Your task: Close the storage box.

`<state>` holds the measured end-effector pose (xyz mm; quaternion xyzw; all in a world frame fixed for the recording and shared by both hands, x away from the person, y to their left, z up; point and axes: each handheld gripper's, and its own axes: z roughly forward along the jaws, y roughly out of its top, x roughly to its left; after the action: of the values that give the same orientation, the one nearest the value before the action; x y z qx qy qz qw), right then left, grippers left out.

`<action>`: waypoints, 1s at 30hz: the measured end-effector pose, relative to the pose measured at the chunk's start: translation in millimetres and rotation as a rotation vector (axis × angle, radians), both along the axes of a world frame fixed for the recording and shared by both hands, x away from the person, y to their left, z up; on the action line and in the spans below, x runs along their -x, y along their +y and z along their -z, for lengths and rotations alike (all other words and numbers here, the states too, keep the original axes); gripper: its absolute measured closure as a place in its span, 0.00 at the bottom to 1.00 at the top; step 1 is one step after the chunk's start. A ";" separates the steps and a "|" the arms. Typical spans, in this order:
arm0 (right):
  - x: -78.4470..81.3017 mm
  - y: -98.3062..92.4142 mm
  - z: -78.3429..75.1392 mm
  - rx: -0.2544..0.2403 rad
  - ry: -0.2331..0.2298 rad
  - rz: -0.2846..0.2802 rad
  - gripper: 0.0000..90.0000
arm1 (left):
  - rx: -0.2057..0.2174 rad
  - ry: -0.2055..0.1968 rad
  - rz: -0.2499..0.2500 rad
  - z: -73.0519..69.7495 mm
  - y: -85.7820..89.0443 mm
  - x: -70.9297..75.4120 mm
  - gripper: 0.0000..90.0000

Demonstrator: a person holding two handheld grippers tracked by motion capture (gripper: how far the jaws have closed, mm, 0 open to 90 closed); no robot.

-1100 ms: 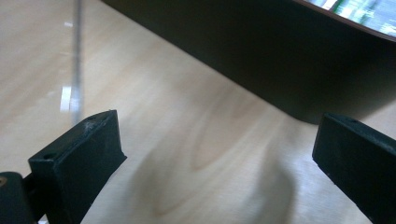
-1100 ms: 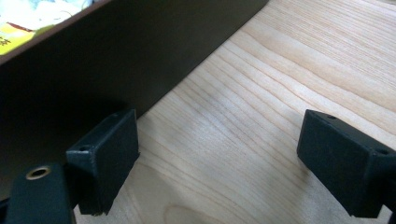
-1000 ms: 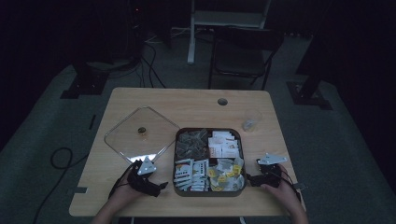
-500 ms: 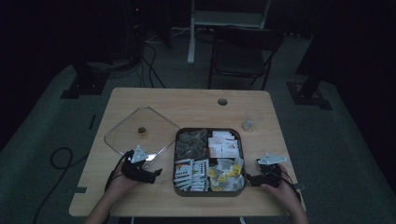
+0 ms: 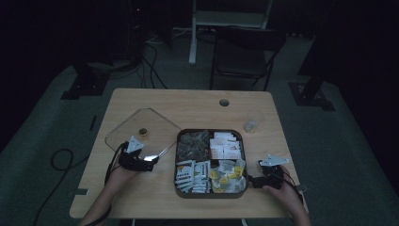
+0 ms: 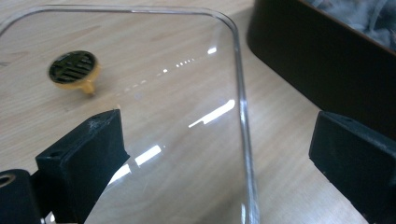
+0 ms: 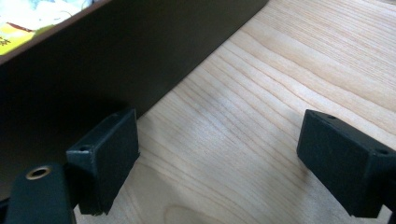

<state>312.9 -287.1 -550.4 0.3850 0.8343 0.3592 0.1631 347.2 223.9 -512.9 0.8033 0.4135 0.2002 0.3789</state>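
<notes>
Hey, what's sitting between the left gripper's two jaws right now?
In the left gripper view, the clear lid's rounded edge lies between the open left gripper's jaws, over bare table.

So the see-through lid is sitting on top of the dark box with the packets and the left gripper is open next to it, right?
Not quite. The clear lid lies flat on the table beside the dark box, not on top of it, as the high view shows. The left gripper is open at the lid's edge.
</notes>
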 end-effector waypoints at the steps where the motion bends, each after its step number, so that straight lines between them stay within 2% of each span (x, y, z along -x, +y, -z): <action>1: 0.0 0.0 0.0 0.000 0.000 0.000 0.14 | -0.008 -0.004 -0.009 -0.3 0.9 -2.3 0.05; 6: 0.0 0.0 0.0 0.000 0.000 0.000 0.14 | -0.001 -0.004 -0.034 -1.7 5.1 -14.8 0.05; 11: 0.0 0.0 0.0 0.000 0.000 0.000 0.14 | 0.031 0.002 -0.057 -2.0 10.0 -27.9 0.05; 19: 0.0 0.0 0.0 0.000 0.000 0.000 0.14 | 0.023 0.003 -0.109 2.0 14.7 -49.6 0.05; 24: 0.0 0.0 0.0 0.000 0.000 0.000 0.14 | 0.030 0.017 -0.133 6.1 16.7 -62.1 0.05; 30: 0.0 -0.1 0.0 0.000 0.000 0.000 0.14 | 0.020 0.058 -0.160 11.5 19.3 -77.8 0.05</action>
<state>312.9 -287.1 -550.4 0.3850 0.8343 0.3592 0.1632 425.1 243.2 -524.4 0.7695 0.4891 0.2022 0.3575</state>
